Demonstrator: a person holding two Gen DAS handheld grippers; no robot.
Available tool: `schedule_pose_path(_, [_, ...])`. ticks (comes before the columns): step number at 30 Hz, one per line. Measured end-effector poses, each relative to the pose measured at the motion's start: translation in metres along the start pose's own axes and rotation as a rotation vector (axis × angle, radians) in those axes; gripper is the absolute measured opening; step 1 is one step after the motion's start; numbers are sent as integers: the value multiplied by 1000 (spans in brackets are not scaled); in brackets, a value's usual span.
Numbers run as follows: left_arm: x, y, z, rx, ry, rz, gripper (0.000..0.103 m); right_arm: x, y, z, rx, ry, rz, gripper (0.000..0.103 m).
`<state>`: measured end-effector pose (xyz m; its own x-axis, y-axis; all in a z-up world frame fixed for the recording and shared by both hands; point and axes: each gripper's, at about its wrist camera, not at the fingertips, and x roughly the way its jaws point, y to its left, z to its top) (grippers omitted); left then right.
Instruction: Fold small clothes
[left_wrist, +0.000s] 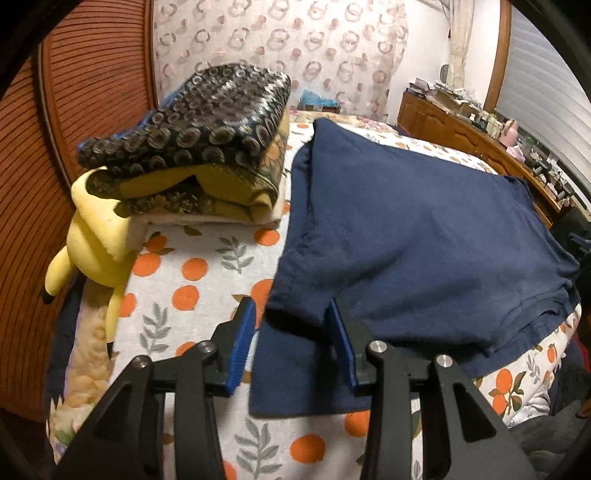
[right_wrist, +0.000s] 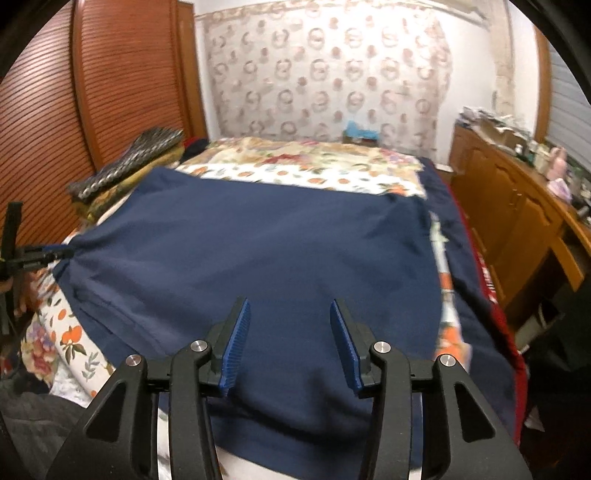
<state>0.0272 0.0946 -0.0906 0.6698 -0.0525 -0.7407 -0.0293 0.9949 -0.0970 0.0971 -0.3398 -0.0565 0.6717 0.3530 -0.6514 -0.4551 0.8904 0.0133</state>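
While navy garment (left_wrist: 424, 229) lies spread flat on orange-print bedspread (left_wrist: 192, 273), we hold left gripper (left_wrist: 291, 325) parted, garment's near-left corner between pads, unpinched. Our right gripper (right_wrist: 290, 325) parted too, above garment's near edge, nothing between fingers.

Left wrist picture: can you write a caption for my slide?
Open left gripper over the corner of a folded navy garment on an orange-print bedsheet, yellow plush toy nearby.
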Motion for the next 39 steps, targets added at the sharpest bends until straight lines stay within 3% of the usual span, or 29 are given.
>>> schedule_pose_path(7, [8, 14, 0, -33, 26, -3, 40, 38, 25, 2, -34, 51, 72, 50])
schedule_pose_path(14, [11, 12, -2, -57, 36, -32, 40, 64, 42, -2, -60, 107, 73, 50])
schedule_pose_path(20, [14, 7, 0, -63, 30, -45, 40, 68, 43, -6, -71, 125, 55, 51])
schedule_pose_path(23, [16, 6, 2, -77, 31, -76, 40, 69, 45, -7, -83, 126, 51, 57])
schedule_pose_path(33, [20, 1, 7, -75, 16, -47, 40, 72, 48, -6, -96, 123, 42, 61])
schedule_pose_path(37, [22, 0, 8, -88, 21, -80, 12, 72, 47, -6, -94, 122, 44, 61])
schedule_pose_path(39, [20, -3, 9, -76, 2, -80, 7, 72, 48, -6, -96, 123, 43, 62])
